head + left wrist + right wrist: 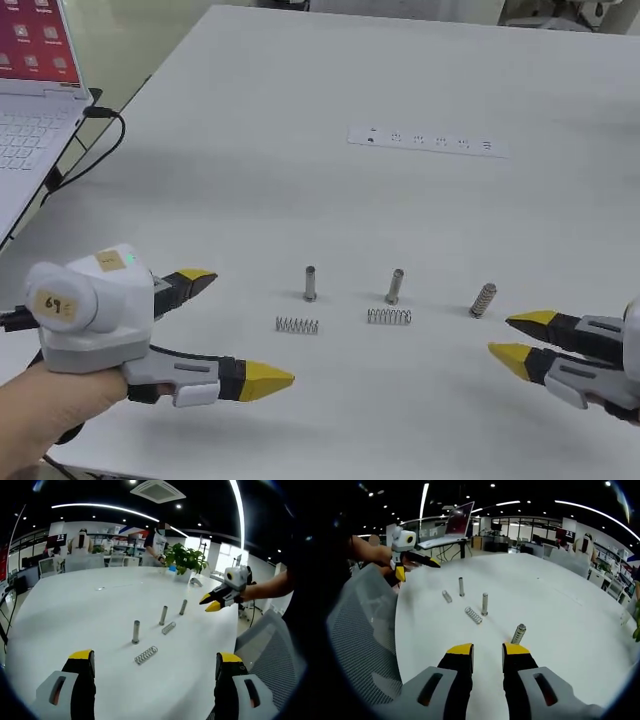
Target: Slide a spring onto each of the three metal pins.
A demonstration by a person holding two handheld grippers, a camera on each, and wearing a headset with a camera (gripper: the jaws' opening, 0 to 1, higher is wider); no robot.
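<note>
Three metal pins stand in a row on the white table. The left pin and middle pin are bare, and the right pin wears a spring. One loose spring lies in front of the left pin, another in front of the middle pin. My left gripper hovers left of the row, jaws wide open and empty. Just right of the sprung pin, my right gripper is open by a narrow gap, holding nothing.
A laptop with a black cable sits at the table's far left edge. A white power strip lies beyond the pins. A mesh chair stands at the near edge. People and a plant are far behind.
</note>
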